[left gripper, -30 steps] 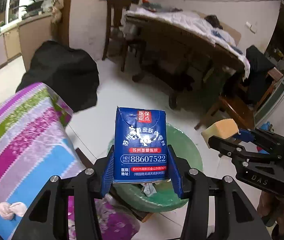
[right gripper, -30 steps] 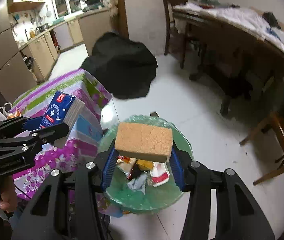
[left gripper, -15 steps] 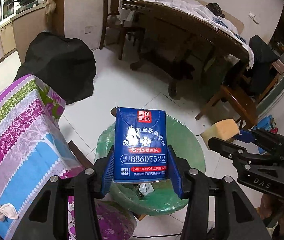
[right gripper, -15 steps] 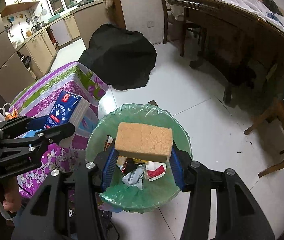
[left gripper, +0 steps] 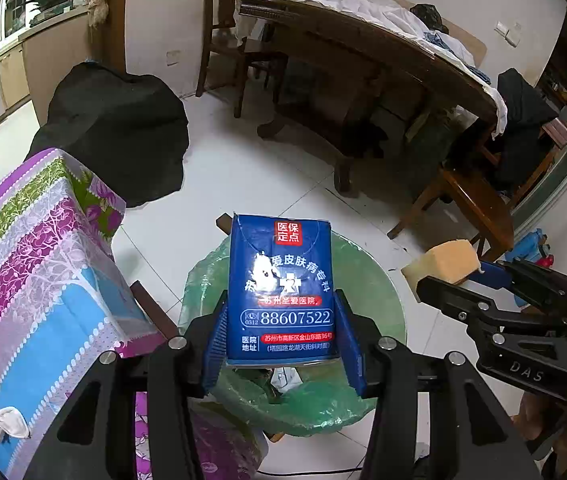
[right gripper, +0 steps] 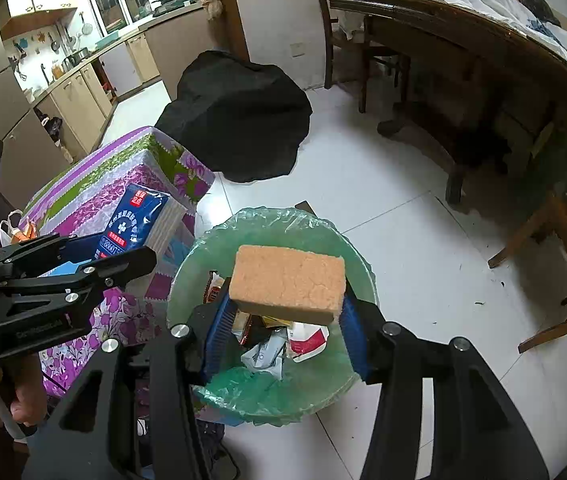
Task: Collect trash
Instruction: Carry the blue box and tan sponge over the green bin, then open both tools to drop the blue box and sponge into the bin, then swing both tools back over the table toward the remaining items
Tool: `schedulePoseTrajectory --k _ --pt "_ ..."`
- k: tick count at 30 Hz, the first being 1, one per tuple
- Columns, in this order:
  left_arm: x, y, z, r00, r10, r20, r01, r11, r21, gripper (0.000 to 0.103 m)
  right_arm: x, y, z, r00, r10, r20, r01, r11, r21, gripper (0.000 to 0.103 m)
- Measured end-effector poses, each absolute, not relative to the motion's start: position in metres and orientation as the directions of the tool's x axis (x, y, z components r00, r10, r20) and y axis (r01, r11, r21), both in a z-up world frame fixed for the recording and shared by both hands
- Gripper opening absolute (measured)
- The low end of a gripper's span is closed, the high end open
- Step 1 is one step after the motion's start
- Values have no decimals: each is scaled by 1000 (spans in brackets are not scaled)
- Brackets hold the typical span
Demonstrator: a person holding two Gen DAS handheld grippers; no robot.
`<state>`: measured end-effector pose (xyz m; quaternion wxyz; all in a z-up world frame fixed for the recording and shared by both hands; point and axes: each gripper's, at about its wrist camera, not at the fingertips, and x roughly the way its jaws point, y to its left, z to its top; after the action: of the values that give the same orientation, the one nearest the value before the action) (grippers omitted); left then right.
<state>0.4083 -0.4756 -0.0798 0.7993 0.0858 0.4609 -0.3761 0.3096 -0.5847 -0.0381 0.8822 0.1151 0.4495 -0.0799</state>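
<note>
holding two pieces of trash over the bin (right gripper: pixel 363 276), i have my left gripper (left gripper: pixel 283 332) clamped on a blue tissue pack (left gripper: pixel 281 280) and my right gripper (right gripper: pixel 283 320) clamped on a tan sponge (right gripper: pixel 287 286). each thing sits crosswise between the blue pads with most of its body sticking out past the fingertips, which i judge is deliberate: once the jaws part, nothing of mine is under the load and it can drop straight down.

both grippers point steeply down at the same green-lined bin. in the right view the sponge hangs over the middle of the opening, with wrappers and crumpled paper (right gripper: pixel 279 344) visible below it. in the left view the pack covers the near half of the opening, so i read it as above the bin too, though closer to the left rim.

the tight side is my left: the surface with the striped floral cloth (left gripper: pixel 43 272) stands just beside the bin, its corner nearly touching the liner, and a small white wad (left gripper: pixel 1 422) lies on it. the other gripper shows at the right of the left view, near but apart from mine, so the two loads should not knock together if released in place. beyond the bin the white tiled floor (right gripper: pixel 423 220) is open, with a black heap (right gripper: pixel 239 120) and a wooden chair (right gripper: pixel 563 240) well apart. the step left, i judge, is simply to let go.
</note>
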Motion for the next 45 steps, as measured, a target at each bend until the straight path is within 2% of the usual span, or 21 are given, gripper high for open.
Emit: schedulePoseTrajectory --k 8,9,12,13,30,38,45 --pt "412 -478 -85 296 -515 -805 674 710 -206 52 309 -587 -41 587 -29 -809 241 960 141 48" --pt "412 -478 -86 295 -515 -805 673 710 -207 54 308 -587 -42 586 -27 -810 241 960 143 50" --pt "414 -477 -86 302 -514 -803 671 713 -204 67 307 -589 -44 591 -22 -807 246 957 154 67" --pt "415 -477 -86 307 -513 -802 670 715 -202 70 306 -589 -44 591 -23 -806 249 956 155 67" --pt "409 -466 -81 332 -502 -799 665 725 -179 70 296 -589 -42 619 -37 -785 245 958 148 69" --pt "400 -438 -81 353 -496 -793 664 730 -161 70 280 -572 -31 689 -45 -724 218 965 148 78" --pt "395 -385 -82 384 -488 -784 652 745 -144 70 264 -545 -29 748 2 -664 169 967 193 91"
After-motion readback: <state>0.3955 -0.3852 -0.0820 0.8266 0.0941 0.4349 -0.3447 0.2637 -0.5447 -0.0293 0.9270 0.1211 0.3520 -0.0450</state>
